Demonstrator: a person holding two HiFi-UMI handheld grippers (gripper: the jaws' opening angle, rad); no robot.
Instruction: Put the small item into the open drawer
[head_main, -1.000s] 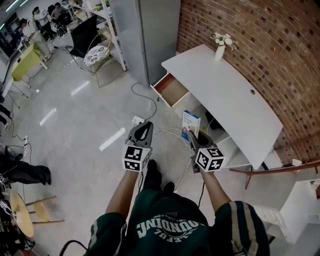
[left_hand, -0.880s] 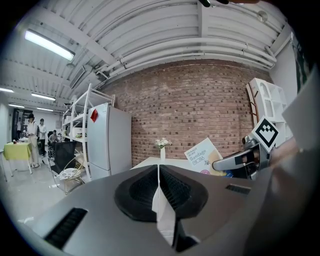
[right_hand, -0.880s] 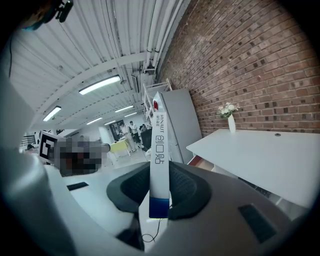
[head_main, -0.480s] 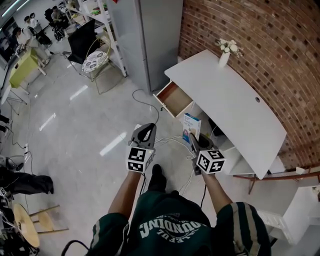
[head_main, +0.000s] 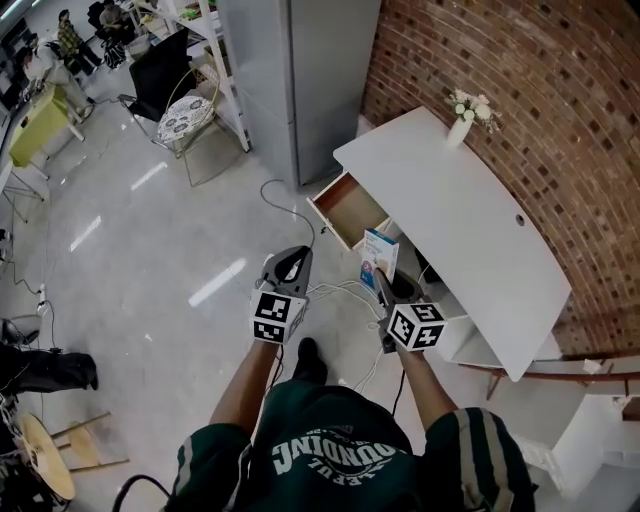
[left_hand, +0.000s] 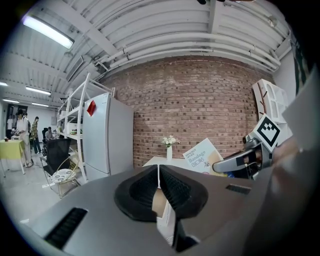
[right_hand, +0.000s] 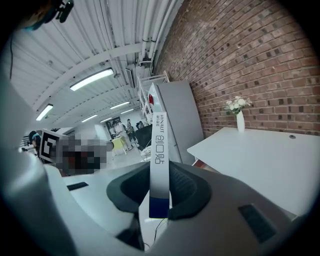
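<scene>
The white desk (head_main: 450, 200) stands ahead of both tongs, its open drawer (head_main: 345, 205) just beyond them. Your left gripper (head_main: 290, 263) is closed on nothing; your right gripper (head_main: 383, 288) clamps the upright bandage box (head_main: 377, 258) by its bottom end. Gripped so low, the box could tip and catch the drawer's front.

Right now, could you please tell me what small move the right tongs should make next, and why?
Probably ease the right tongs forward toward the open drawer. They are shut on the bandage box, which appears short of the drawer's opening and not yet above it.
</scene>
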